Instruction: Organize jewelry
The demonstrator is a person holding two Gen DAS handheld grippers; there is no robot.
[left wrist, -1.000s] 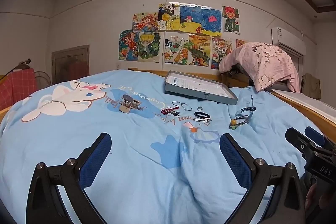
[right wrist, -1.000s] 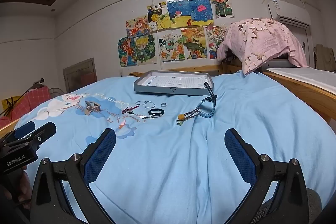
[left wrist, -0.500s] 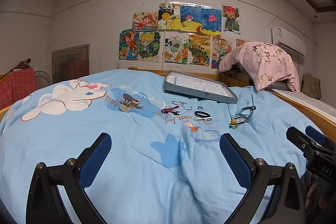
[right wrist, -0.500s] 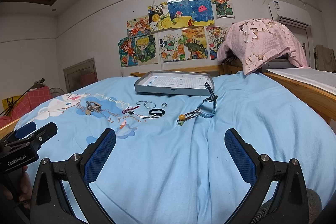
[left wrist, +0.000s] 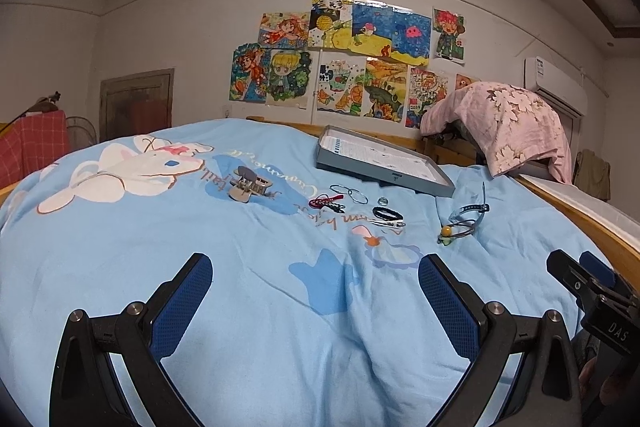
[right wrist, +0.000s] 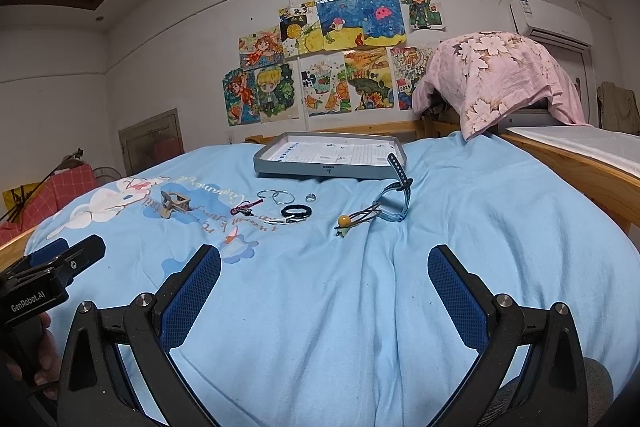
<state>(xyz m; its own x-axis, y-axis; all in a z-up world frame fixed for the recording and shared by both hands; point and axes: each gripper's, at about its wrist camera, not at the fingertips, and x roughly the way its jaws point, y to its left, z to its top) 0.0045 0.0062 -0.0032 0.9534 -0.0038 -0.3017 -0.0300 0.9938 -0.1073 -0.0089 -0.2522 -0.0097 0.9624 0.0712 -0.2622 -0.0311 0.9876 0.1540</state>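
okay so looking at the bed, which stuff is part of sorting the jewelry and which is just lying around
Job: gray tray, hair claw clip, hoop rings, small ring, black bracelet, blue strap, orange bead cord.
Lying about: pink floral blanket, wall drawings, air conditioner.

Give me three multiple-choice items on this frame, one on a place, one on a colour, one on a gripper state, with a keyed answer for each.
1. Where does the grey tray lie?
A. on the bed, beyond the jewelry
B. on the floor
C. between the left gripper's fingers

2. What colour is the bead on the hair tie?
A. white
B. purple
C. orange-yellow

3. How do the right gripper and the left gripper stand?
A. both shut on jewelry
B. both open, holding nothing
C. one shut on a ring

Key: 1 A, the tray sits behind the scattered pieces on the blue duvet. 2 C, the bead shows orange-yellow. 3 B, only duvet shows between the spread fingers.
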